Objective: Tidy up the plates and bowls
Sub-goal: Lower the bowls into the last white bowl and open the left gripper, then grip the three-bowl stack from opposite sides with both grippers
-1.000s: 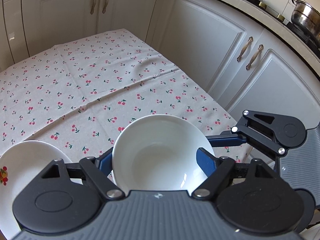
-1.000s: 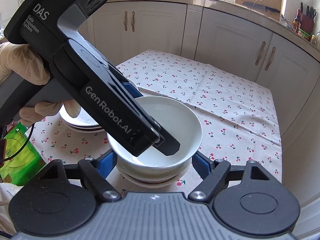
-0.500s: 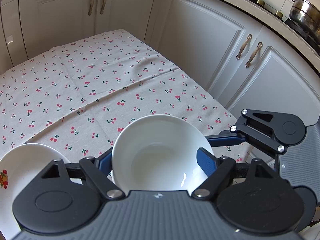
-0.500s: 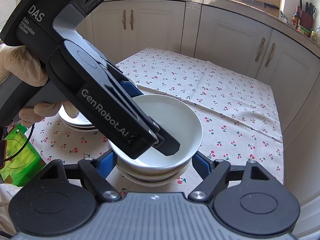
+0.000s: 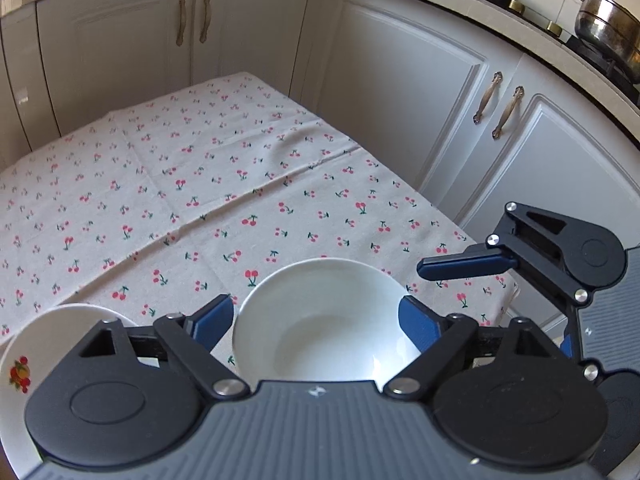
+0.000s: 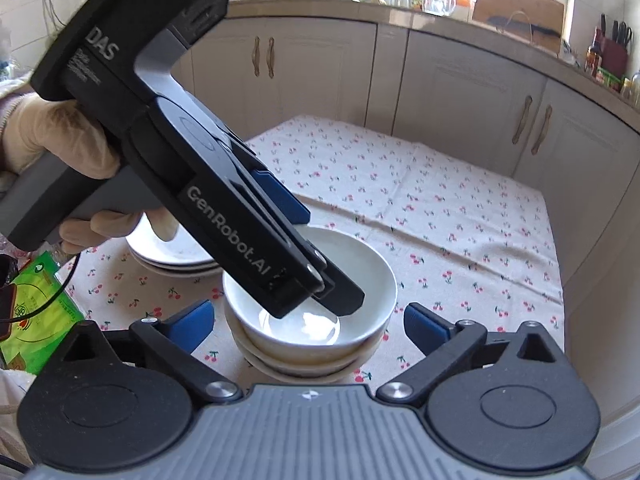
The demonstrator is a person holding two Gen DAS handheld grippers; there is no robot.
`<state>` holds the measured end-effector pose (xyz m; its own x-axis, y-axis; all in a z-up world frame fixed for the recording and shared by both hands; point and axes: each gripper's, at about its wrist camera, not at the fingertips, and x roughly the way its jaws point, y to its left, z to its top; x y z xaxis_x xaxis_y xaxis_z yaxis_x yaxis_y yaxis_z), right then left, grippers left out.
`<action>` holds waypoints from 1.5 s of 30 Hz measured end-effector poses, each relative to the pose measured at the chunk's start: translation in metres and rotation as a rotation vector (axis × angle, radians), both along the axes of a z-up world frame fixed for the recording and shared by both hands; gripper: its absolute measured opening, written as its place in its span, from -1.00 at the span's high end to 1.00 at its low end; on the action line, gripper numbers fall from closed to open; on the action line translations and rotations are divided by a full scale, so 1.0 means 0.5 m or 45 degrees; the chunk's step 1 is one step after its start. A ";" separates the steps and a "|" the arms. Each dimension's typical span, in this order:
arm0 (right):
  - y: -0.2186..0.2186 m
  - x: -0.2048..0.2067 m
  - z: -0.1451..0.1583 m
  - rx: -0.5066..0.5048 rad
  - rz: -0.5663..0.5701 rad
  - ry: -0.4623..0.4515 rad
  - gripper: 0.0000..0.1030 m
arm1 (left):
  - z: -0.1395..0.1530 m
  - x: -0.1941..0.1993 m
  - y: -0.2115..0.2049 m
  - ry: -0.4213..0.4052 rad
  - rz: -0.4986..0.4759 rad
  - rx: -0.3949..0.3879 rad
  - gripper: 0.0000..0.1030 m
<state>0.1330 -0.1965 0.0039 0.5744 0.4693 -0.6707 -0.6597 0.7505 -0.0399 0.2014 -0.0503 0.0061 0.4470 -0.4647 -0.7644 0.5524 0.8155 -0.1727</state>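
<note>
From my left gripper (image 5: pixel 316 322) I look down into the white bowl (image 5: pixel 320 320), which sits between my spread blue fingers (image 5: pixel 212 320); neither pad seems to press its rim. This view gives only the top bowl's hollow. My right wrist view adds the rest: that bowl (image 6: pixel 312 296) is the top of a nested bowl stack (image 6: pixel 304 364) standing on the cherry-print cloth (image 6: pixel 440 216) near the counter's near edge, and one finger of my left gripper (image 6: pixel 320 264) dips inside the bowl, the other outside its far rim.

My right gripper (image 6: pixel 308 320) has its fingers (image 6: pixel 192 320) wide apart, with the stack between them and no contact. In the left view it appears only as one blue finger and black linkage (image 5: pixel 560 248) at the right, over the counter's right edge.

The plate stack (image 6: pixel 172 256) shows three rims in the right view, though my gloved hand (image 6: pixel 60 152) and the gripper body hide much of it. The left view catches a plate (image 5: pixel 24 360) with a fruit print, cut off by the frame and my gripper. A green packet (image 6: pixel 36 308) lies at the left edge; its print is unreadable. A steel pot (image 5: pixel 608 28) sits on the stove.
</note>
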 end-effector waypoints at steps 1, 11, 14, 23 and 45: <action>0.001 0.000 0.001 -0.005 -0.004 -0.005 -1.00 | 0.004 -0.003 0.001 -0.011 0.000 0.001 -0.74; -0.021 -0.018 -0.006 -0.029 -0.022 -0.021 -1.00 | 0.025 -0.068 0.069 -0.129 0.028 -0.105 -0.86; -0.027 -0.028 -0.010 -0.050 -0.019 -0.027 -1.00 | 0.019 -0.100 0.088 -0.176 0.032 -0.119 -0.90; -0.039 -0.036 -0.048 -0.104 -0.035 0.024 -1.00 | -0.048 -0.171 0.097 -0.208 -0.014 0.000 -0.92; -0.040 0.050 -0.164 -0.175 0.028 0.211 -1.00 | -0.127 -0.111 0.044 -0.128 -0.237 0.138 -0.92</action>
<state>0.1579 -0.2167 -0.0780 0.4417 0.3781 -0.8136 -0.6819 0.7308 -0.0307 0.1459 -0.0281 -0.0572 0.4375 -0.4642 -0.7701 0.7052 0.7086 -0.0265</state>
